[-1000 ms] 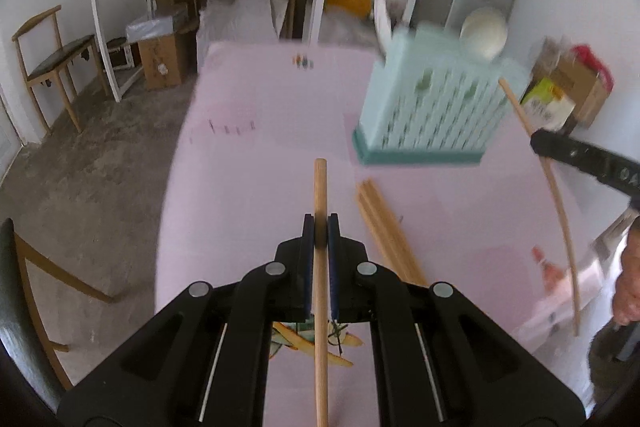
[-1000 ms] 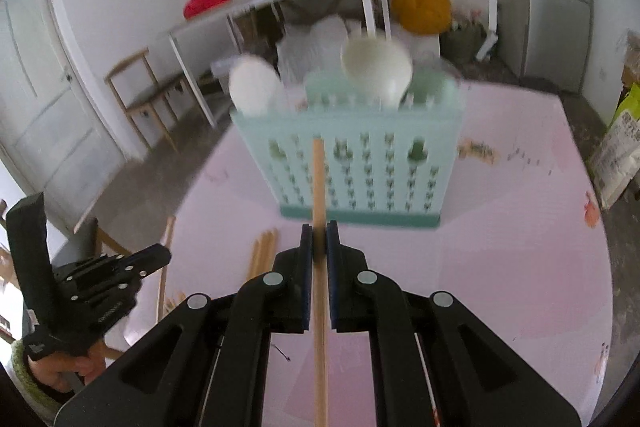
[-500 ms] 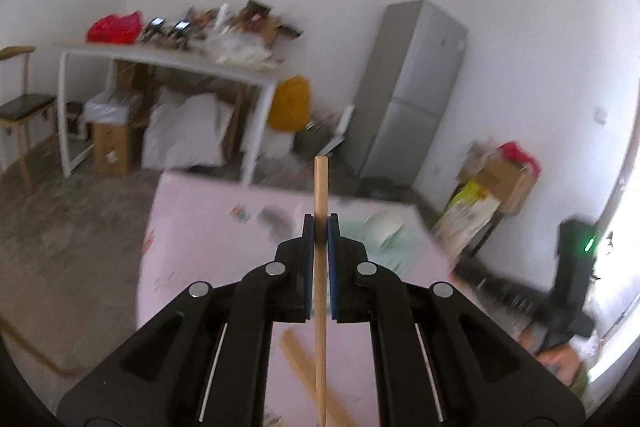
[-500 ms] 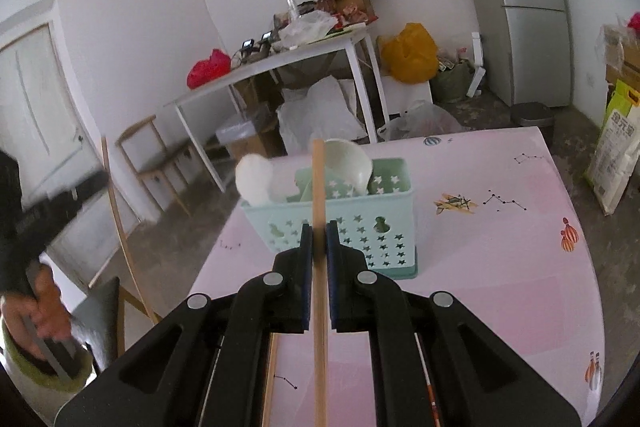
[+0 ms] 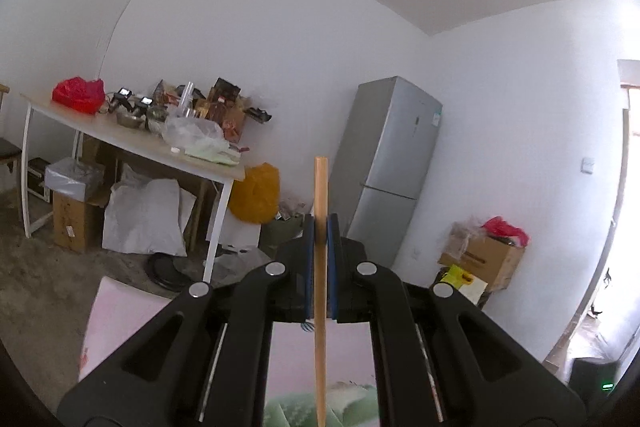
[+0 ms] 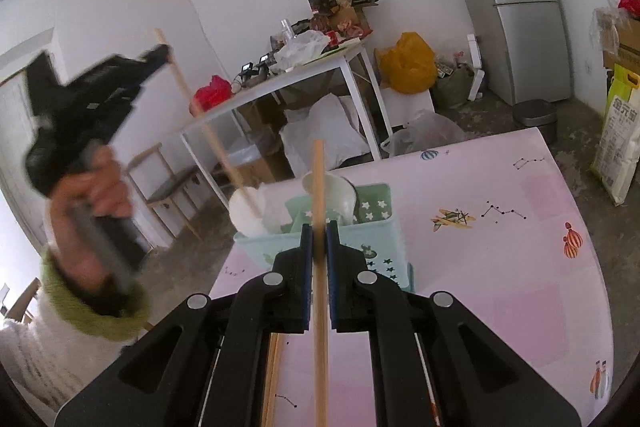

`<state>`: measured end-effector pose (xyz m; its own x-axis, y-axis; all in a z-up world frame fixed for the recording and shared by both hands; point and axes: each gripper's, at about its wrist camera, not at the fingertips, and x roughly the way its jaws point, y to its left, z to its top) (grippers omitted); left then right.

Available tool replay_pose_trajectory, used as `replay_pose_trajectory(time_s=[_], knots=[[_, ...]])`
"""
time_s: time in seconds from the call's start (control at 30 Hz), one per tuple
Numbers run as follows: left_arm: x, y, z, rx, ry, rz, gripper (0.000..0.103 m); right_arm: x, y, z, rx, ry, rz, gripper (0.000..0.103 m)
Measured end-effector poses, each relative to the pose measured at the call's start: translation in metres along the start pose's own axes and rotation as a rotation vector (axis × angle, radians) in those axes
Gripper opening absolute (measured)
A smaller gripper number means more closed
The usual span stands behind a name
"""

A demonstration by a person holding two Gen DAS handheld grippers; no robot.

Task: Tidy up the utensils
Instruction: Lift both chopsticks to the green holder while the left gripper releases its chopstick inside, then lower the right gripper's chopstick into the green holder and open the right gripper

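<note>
The left claw (image 5: pixel 320 251) is clamped on a wooden chopstick (image 5: pixel 320 267), held high and level above the pink surface (image 6: pixel 500 267). The right claw (image 6: pixel 319 255) grips a second chopstick (image 6: pixel 319 211), angled down toward the green basket (image 6: pixel 384 231) holding white spoons (image 6: pixel 246 211). More chopsticks (image 6: pixel 273 379) lie on the surface beneath it.

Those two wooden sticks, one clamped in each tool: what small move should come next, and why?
Probably lower the left tool so its chopstick drops tip-first into the green basket. In the right view that chopstick already slants down toward the basket's open top, and the right tool, shut on its own chopstick, hangs further back.
</note>
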<state>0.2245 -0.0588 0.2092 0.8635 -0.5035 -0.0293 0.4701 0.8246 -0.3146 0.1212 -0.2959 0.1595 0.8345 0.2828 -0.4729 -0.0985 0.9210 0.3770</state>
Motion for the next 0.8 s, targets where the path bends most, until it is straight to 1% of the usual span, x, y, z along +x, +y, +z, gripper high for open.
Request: replay_pose_trajectory(time_s=[0.1, 0.2, 0.33, 0.4, 0.43, 0.47, 0.5, 0.57, 0.7, 0.8], knots=[[0.023, 0.002, -0.018, 0.001, 0.014, 0.021, 0.005, 0.002, -0.006, 0.002, 0.005, 0.002, -0.005, 0.007], [0.042, 0.008, -0.044, -0.015, 0.068, 0.036, 0.005, 0.003, -0.010, 0.002, 0.011, 0.004, -0.011, 0.007], [0.040, 0.015, -0.073, -0.018, 0.146, 0.048, 0.006, -0.002, -0.013, 0.005, 0.020, -0.006, 0.001, 0.007], [0.031, 0.017, -0.081, -0.012, 0.170, 0.053, 0.021, -0.005, -0.012, 0.009, 0.019, -0.015, 0.017, 0.007], [0.026, 0.019, -0.083, -0.009, 0.173, 0.057, 0.034, -0.006, -0.013, 0.011, 0.018, -0.019, 0.026, 0.007], [0.020, 0.022, -0.084, -0.008, 0.173, 0.064, 0.039, -0.006, -0.013, 0.013, 0.020, -0.022, 0.037, 0.007], [0.010, 0.022, -0.083, -0.008, 0.170, 0.064, 0.041, -0.005, -0.013, 0.018, 0.025, -0.028, 0.060, 0.007], [-0.006, 0.026, -0.082, -0.006, 0.164, 0.071, 0.051, -0.002, -0.013, 0.028, 0.030, -0.039, 0.094, 0.007], [-0.051, 0.033, -0.078, 0.002, 0.147, 0.092, 0.061, 0.009, -0.003, 0.050, 0.014, -0.081, 0.153, 0.007], [-0.083, 0.039, -0.084, 0.027, 0.172, 0.119, 0.066, 0.021, 0.012, 0.067, -0.034, -0.117, 0.165, 0.007]])
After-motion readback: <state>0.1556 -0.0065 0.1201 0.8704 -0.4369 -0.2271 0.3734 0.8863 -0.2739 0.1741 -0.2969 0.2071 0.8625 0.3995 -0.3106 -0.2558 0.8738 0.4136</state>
